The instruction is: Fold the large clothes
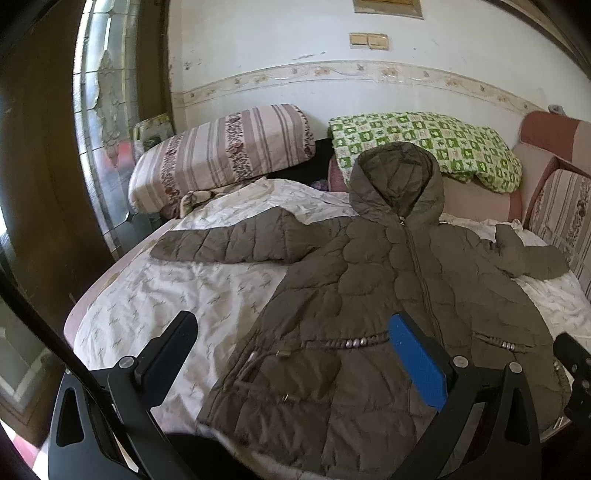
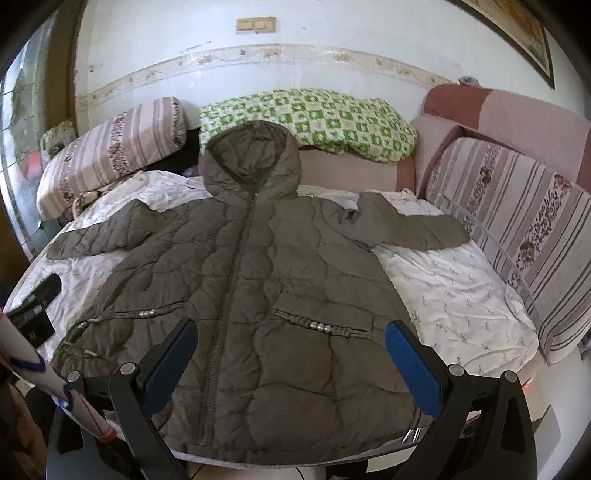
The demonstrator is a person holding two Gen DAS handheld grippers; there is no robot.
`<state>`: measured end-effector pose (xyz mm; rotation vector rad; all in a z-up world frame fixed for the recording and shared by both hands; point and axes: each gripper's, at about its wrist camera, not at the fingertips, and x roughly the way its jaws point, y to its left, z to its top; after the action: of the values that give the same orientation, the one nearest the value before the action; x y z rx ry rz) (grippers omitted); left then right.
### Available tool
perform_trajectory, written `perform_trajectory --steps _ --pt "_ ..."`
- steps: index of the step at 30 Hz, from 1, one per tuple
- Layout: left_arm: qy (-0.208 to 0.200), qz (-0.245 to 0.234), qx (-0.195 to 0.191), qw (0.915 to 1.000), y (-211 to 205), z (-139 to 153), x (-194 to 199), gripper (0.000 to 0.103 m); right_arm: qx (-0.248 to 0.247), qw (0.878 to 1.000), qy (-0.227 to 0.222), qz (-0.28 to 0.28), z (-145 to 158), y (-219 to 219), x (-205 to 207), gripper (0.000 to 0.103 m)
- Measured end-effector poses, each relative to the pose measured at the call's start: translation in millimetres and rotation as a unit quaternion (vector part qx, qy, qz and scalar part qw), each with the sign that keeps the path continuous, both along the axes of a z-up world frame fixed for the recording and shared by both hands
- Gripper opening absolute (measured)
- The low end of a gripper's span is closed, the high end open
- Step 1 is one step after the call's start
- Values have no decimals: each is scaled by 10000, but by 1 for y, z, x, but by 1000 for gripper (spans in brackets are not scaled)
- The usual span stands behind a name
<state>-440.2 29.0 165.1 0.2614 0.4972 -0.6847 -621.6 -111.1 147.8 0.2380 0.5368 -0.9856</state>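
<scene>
Before you: jacket (image 2: 258, 277) flat on the bed sheet (image 2: 454, 295), hood (image 2: 251, 166) farthest, sleeves out to both sides. Behind the hood: a quilt (image 2: 314, 118). Far left: a pillow (image 2: 110, 151). Right: a cushion (image 2: 524, 229).

Both wrist views near bed foot, facing headward; share jacket (image 1: 369, 295).

jacket (image 1: 369, 295) hem cut off, framed picture (image 2: 524, 33) cropped
</scene>
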Motion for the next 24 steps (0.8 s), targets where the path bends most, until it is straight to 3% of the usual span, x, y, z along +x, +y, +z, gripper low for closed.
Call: perform_trajectory --steps 7,13,19,24 --pt "2 -146 161 9998 -72 5 33 103 174 9991 38 -396 -4 -45 -9 103" --pt "170 -178 393 9989 -147 -9 57 103 192 9975 358 -584 -6 -71 -14 103" --pt "332 -267 810 9958 -215 -52 92 103 496 9958 615 -461 -5 -91 7 103" --pt "352 -36 1402 9895 -256 -89 138 103 919 9941 453 -361 5 -125 23 103"
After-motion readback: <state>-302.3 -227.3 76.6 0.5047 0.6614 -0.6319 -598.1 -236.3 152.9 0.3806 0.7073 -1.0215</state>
